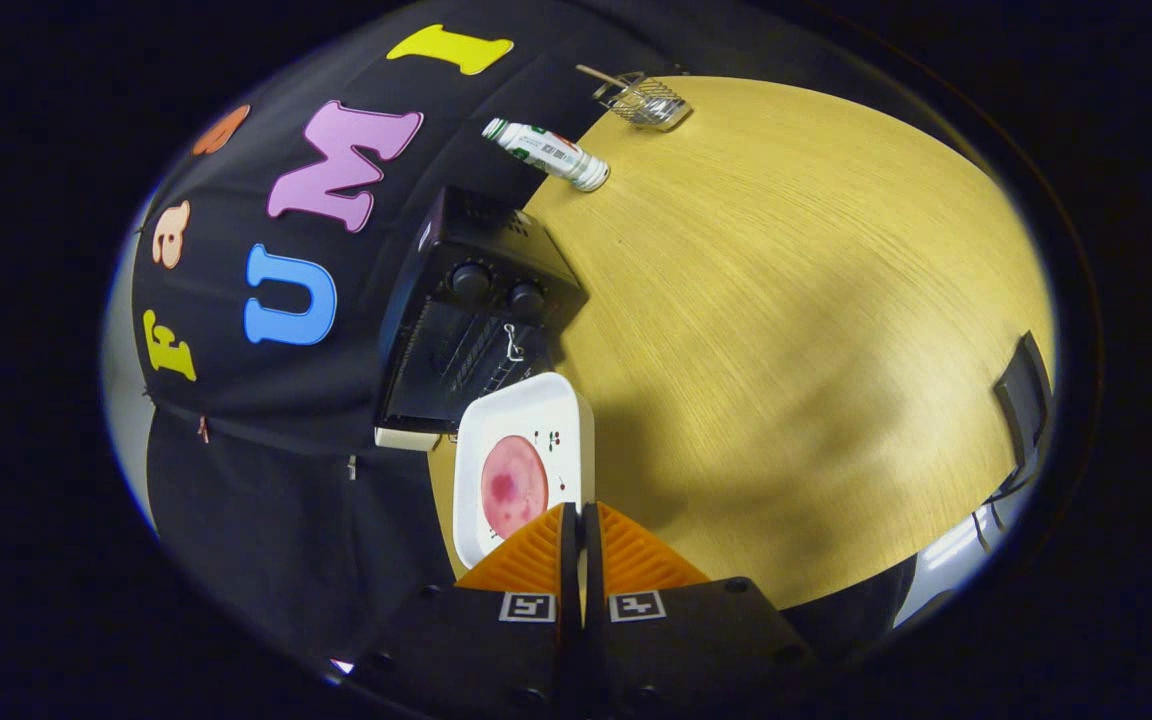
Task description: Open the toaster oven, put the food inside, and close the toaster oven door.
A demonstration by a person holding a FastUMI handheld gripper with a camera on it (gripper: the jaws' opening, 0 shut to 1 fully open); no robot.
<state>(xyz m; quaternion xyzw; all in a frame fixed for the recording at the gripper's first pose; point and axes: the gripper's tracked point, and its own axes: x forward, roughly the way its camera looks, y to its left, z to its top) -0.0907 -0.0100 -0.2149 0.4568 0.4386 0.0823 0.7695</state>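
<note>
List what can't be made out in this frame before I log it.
- Hand-held gripper: fingers nearly together at the white plate's edge; whether both press on it is unclear.
- Pink food: too small to identify.
- Toaster oven: door looks shut; interior is dark behind the glass.
- Bottle: label too small to read.
- Wire basket: contents too small to tell.

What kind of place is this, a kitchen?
Probably a staged test booth rather than a real kitchen: a toaster oven, a plate pinched in the gripper and a bottle on a wooden table.
</note>
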